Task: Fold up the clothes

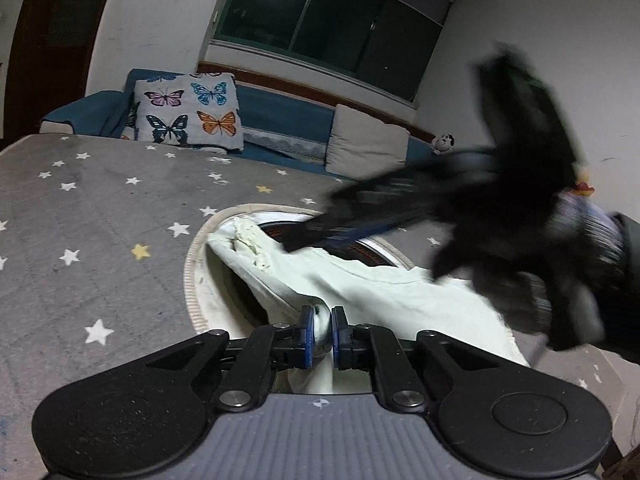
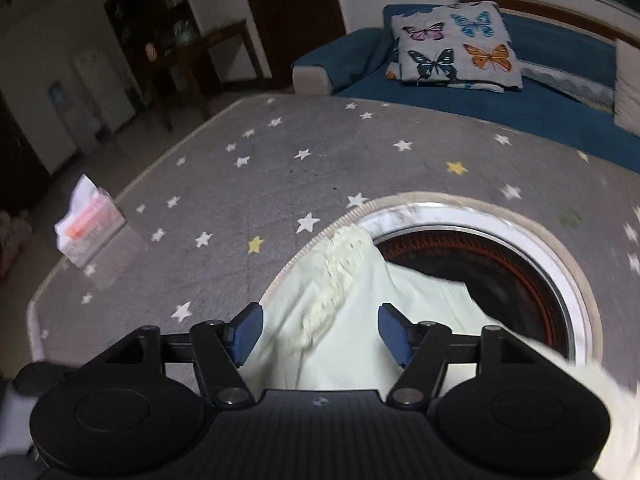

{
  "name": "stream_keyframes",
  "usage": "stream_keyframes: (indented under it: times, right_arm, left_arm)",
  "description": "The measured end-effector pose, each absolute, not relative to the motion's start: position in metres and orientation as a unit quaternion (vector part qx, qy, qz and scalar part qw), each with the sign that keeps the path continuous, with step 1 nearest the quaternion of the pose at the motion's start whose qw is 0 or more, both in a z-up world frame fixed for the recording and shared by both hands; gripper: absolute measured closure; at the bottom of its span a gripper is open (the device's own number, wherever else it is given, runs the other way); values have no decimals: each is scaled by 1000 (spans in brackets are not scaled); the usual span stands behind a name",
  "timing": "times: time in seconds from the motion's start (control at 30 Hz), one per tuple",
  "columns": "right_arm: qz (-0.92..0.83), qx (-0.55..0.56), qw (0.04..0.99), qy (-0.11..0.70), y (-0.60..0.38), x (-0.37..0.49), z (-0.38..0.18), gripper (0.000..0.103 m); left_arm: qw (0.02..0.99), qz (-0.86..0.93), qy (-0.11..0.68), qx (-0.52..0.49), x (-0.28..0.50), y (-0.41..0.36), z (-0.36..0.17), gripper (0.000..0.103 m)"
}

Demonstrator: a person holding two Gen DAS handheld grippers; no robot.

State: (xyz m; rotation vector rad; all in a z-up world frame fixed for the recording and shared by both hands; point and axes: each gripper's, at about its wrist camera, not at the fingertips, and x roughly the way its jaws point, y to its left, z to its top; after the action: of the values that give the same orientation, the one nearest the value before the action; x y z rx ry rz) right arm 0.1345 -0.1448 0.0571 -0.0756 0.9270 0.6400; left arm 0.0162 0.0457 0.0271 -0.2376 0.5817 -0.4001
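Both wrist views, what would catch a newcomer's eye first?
A pale garment spills out of a round opening in the star-printed grey tabletop. The left tongs pinch a fold of it, while the right tongs stand open over it. Behind, a butterfly cushion sits on a blue sofa.

butterfly pillow (image 2: 456, 48) on blue sofa (image 2: 552, 100), tissue pack (image 2: 86, 224).

My left wrist camera looks forward-down, close over pale garment (image 1: 360, 280); my right likewise, from opposite side. Both share star-print cover (image 2: 320, 168), butterfly cushion (image 1: 188, 114).
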Motion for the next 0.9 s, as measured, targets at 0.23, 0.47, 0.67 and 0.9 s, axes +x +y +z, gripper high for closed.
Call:
stream_keyframes:
  times: [0.23,0.47,0.67,0.9]
  right_arm:
    - [298,-137,833,445,-91,153,40,38]
    - [265,-167,840,443,-91,160,28,78]
    - [264,-77,861,427,-148,154,48,90]
    - [244,20,884,399,-235,138,74,91]
  left_arm:
    - [928,-216,280,-120,15,34,31,94]
    - [924,-236,278,-120,15,22,35,94]
    - [918,-266,272,-109,12,0,45,94]
    - [907,-315,266,-87,7,-47,57,94]
